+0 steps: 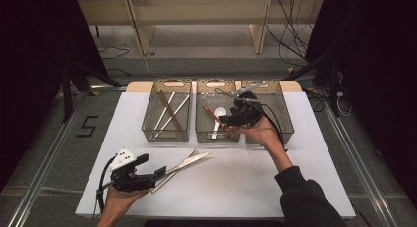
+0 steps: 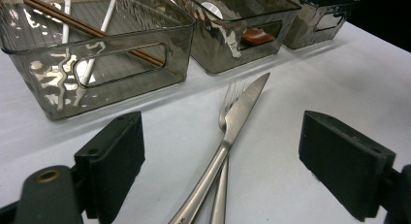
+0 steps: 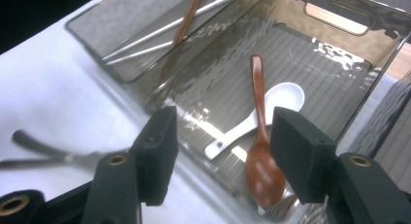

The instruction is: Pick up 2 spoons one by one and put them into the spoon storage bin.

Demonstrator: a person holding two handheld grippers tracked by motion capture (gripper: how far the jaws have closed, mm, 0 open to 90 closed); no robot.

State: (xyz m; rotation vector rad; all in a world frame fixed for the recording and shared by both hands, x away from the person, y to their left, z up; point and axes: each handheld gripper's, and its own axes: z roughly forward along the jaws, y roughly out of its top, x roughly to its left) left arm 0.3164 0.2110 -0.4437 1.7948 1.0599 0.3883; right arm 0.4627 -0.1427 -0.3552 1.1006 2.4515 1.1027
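Nearby, knife [image 1: 188,161] over fork [image 1: 183,160] (crossed), bins [image 1: 165,136]

Bare table [image 1: 255,183] lies open; three bins [image 1: 166,117] probably wall off its far edge.

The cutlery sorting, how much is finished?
Done: chopsticks lie in the left bin, white spoon and wooden spoon in the middle bin. In hand: nothing; right gripper open above the spoons. Left: knife and fork on the table, before the open left gripper.
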